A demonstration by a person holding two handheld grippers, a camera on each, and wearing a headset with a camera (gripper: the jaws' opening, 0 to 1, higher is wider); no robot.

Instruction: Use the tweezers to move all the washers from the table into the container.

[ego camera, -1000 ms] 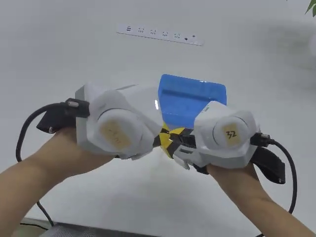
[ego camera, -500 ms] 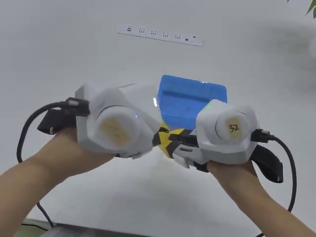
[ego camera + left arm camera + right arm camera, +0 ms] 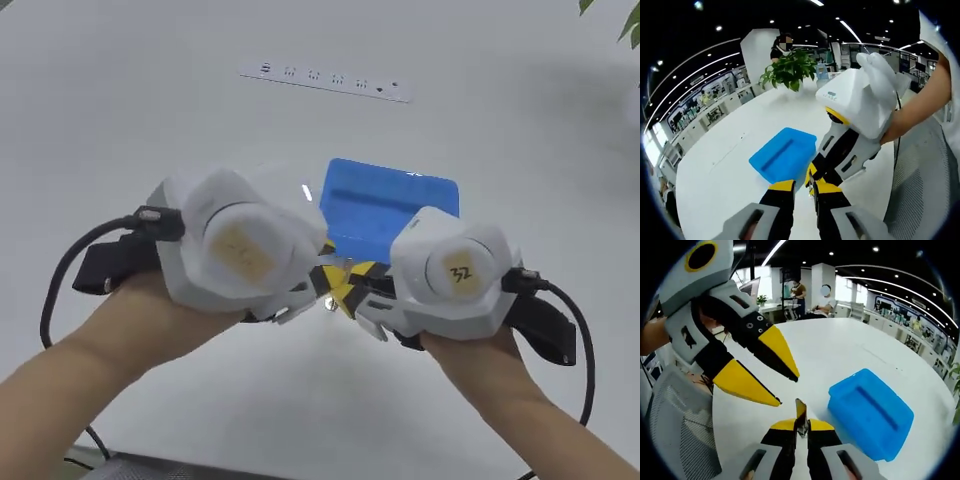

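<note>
The right gripper (image 3: 801, 427) is clamping the tweezers (image 3: 800, 412), and the left gripper (image 3: 787, 389) is hovering alongside, jaws wide. The thin tweezers are likely risking a twist or slip before reaching the container (image 3: 870, 412).

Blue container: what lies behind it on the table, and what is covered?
A white power strip lies behind the blue container, apart from it. The left tool and right tool cover its near edge.
</note>
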